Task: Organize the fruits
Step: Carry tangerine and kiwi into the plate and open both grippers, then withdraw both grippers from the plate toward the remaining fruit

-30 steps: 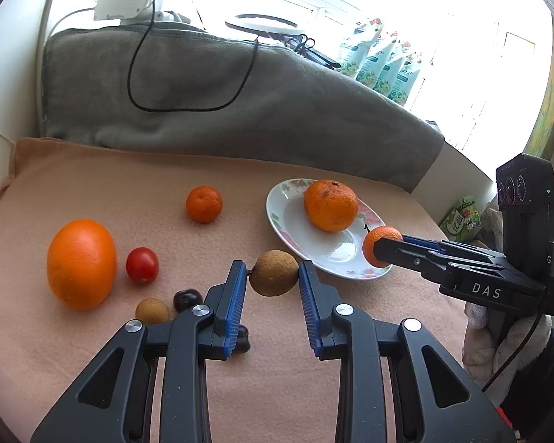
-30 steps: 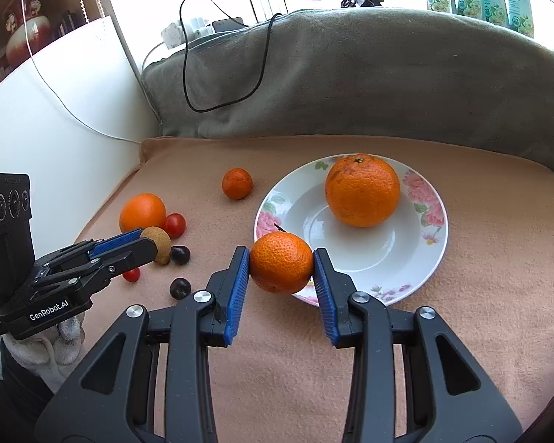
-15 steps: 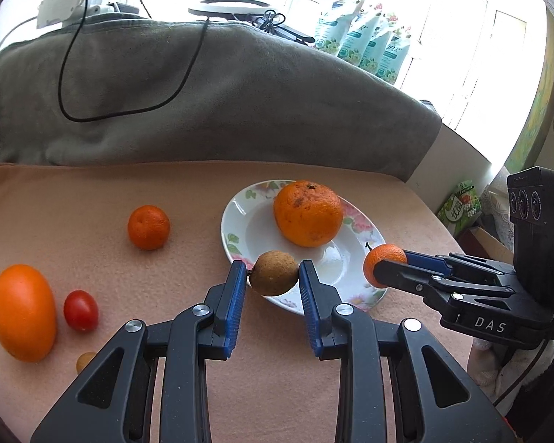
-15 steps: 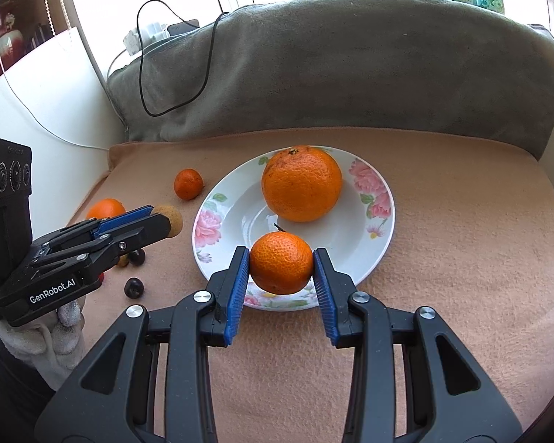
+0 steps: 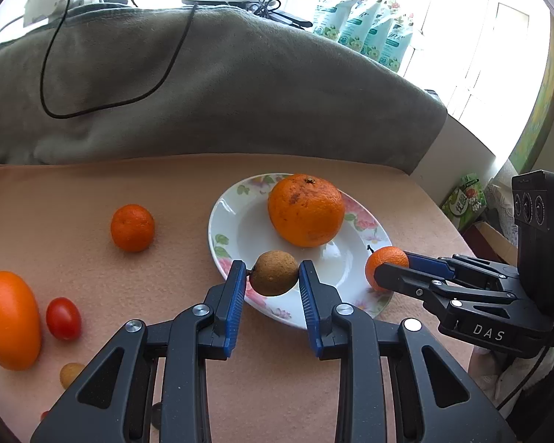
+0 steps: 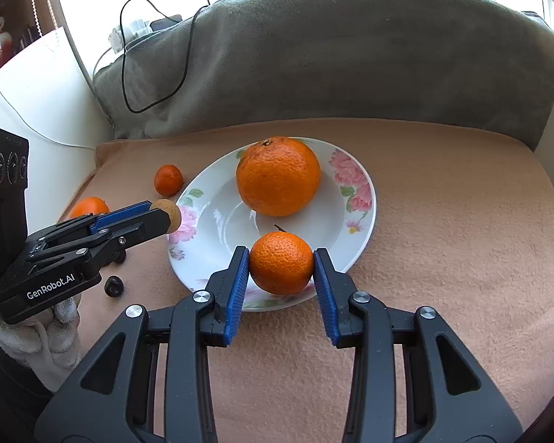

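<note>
The left tool (image 5: pixel 273 277) pinches a small brown fruit (image 5: pixel 274 273) over the near rim of the flowered plate (image 6: pixel 362 217). The right tool (image 6: pixel 281 264) pinches a mandarin (image 6: pixel 281 262) above the plate's front edge, near the large orange (image 6: pixel 278 176) lying in it.

Both grippers black plastic w/ blue ribbed pads, silver screws on the arms. Left gripper (image 6: pixel 166 217) marked "GenRobot.AI", white knit glove (image 6: pixel 40 339) behind it; right gripper (image 5: pixel 384 269) marked "DAS".
</note>
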`<action>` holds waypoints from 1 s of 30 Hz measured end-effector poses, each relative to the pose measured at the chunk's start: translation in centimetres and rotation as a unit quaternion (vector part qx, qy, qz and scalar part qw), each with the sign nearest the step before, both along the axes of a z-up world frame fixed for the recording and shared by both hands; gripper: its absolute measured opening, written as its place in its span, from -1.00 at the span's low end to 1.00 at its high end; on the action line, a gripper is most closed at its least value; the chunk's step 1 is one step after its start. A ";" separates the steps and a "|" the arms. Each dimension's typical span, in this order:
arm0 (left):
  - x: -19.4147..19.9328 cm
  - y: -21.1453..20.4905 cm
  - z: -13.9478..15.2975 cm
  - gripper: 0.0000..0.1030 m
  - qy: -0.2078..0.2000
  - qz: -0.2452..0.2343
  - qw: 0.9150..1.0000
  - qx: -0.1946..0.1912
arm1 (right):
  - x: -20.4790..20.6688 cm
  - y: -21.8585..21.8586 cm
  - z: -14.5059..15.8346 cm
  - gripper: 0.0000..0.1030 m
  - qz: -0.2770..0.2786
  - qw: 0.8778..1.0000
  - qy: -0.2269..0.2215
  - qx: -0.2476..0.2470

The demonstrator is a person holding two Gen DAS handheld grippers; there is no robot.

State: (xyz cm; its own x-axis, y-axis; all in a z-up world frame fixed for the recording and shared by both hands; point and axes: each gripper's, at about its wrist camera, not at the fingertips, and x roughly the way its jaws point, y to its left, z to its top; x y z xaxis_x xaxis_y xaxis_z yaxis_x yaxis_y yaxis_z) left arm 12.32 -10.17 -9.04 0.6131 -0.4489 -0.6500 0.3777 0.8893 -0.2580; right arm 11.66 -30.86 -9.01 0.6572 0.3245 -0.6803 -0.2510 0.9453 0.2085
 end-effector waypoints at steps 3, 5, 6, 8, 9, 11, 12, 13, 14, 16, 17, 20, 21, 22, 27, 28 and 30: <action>0.0 -0.1 0.0 -0.45 0.002 0.000 1.000 0.002 | 0.0 0.0 0.0 -0.27 -0.001 1.000 0.000 -0.002; 0.0 0.0 0.0 -0.45 0.002 0.001 1.000 0.004 | 0.0 0.1 0.0 -0.25 0.000 1.000 0.000 -0.005; 0.0 0.0 0.0 -0.44 0.002 0.002 1.000 0.004 | -0.1 0.1 0.1 -0.21 -0.001 1.000 -0.003 -0.005; 0.1 -0.1 0.0 -0.19 0.002 0.004 1.000 0.004 | -0.3 0.2 0.3 0.04 -0.001 1.000 -0.009 -0.006; 0.1 -0.1 0.0 -0.17 0.001 0.004 1.000 0.004 | -0.3 0.2 0.5 0.07 -0.001 1.000 -0.011 -0.007; 0.0 0.0 0.1 -0.17 -0.002 0.005 1.000 0.006 | -0.4 0.2 0.6 0.07 -0.001 1.000 -0.013 -0.009; -0.1 0.0 0.2 -0.17 -0.003 0.006 1.000 0.007 | -0.5 0.2 0.7 0.08 -0.001 1.000 -0.013 -0.010; -0.1 0.1 0.2 -0.11 -0.004 0.008 1.000 0.007 | -0.5 0.2 0.7 0.08 -0.002 1.000 -0.013 -0.010; -0.1 0.1 0.3 0.01 -0.005 0.008 1.000 0.006 | -0.6 0.1 0.7 0.08 -0.002 1.000 -0.014 -0.010; -0.2 0.1 0.4 0.05 -0.008 0.008 1.000 0.007 | -0.6 0.0 0.7 0.12 -0.004 1.000 -0.014 -0.009; -0.3 0.1 0.4 0.08 -0.008 0.008 1.000 0.008 | -0.7 0.0 0.8 0.20 -0.006 1.000 -0.015 -0.009; -0.5 0.2 0.5 0.24 -0.011 0.011 1.000 0.007 | -0.9 0.0 1.0 0.35 -0.009 1.000 -0.019 -0.011; -0.6 0.1 0.5 0.24 -0.012 0.011 1.000 0.008 | -1.0 0.0 1.1 0.36 -0.009 1.000 -0.020 -0.012; -0.6 0.1 0.6 0.25 -0.014 0.011 1.000 0.010 | -1.1 0.0 1.1 0.41 -0.010 1.000 -0.021 -0.013; -1.0 0.2 1.0 0.43 -0.017 0.017 1.000 0.007 | -1.5 0.5 1.5 0.61 -0.004 0.999 -0.030 -0.022; -1.0 0.2 1.1 0.44 -0.019 0.018 1.000 0.008 | -1.6 0.6 1.5 0.64 -0.003 0.999 -0.031 -0.024; -1.2 0.3 1.3 0.51 -0.022 0.020 1.000 0.009 | -1.7 0.7 1.6 0.69 -0.003 0.999 -0.033 -0.026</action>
